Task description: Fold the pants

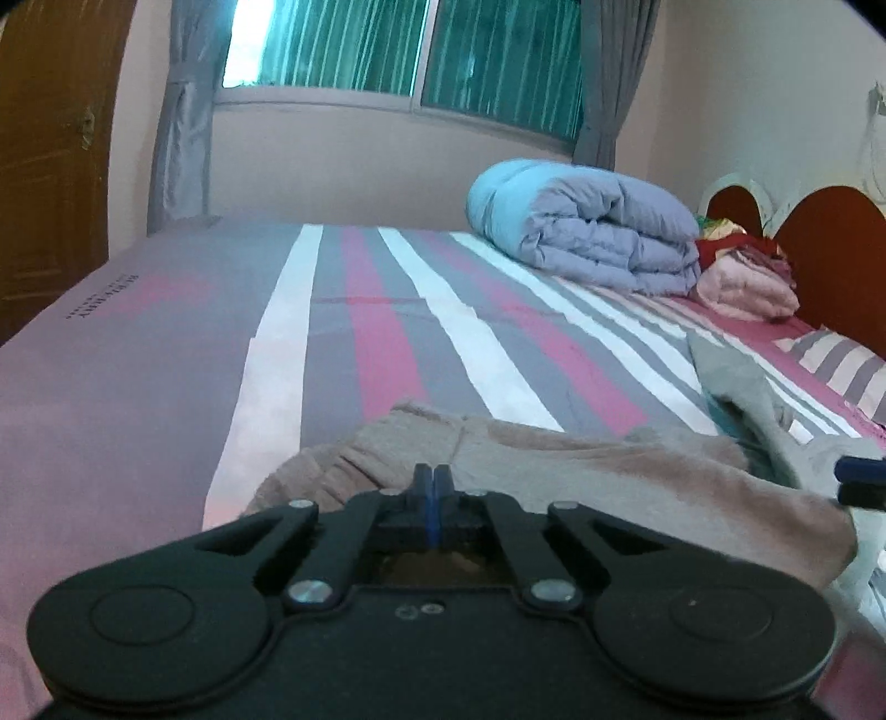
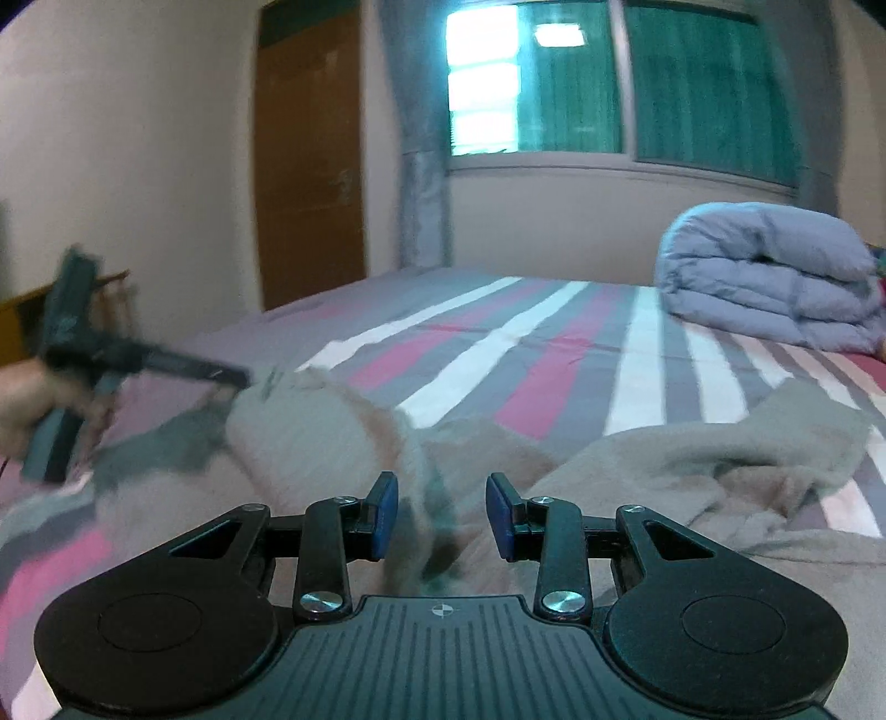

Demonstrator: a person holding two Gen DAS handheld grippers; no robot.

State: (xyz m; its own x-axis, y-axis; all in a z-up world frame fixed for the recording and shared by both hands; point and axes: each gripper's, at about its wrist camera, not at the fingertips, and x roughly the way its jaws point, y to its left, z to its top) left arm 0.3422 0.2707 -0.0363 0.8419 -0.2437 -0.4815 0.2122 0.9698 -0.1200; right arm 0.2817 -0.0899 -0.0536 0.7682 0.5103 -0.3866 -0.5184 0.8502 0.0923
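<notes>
left wrist view: the left gripper point(image 1: 433, 475) has its pads pressed together, seemingly pinching nothing, above the beige pants point(image 1: 581, 471) on the striped bed point(image 1: 387, 332). right wrist view: the right gripper point(image 2: 441, 512) spread apart over the pants point(image 2: 637, 471).

1. The left wrist view sits low behind the left tongs point(image 1: 433, 479), close over the pants point(image 1: 581, 471), looking across the striped bed point(image 1: 360, 332) toward the window point(image 1: 398, 50).
2. The right wrist view sits low behind the right tongs point(image 2: 441, 518), facing the same window point(image 2: 620, 77), a door point(image 2: 310, 166) to their left.
3. Both views share the bed, the window, and a folded quilt point(image 1: 592, 238) ahead and right of the tongs.
</notes>
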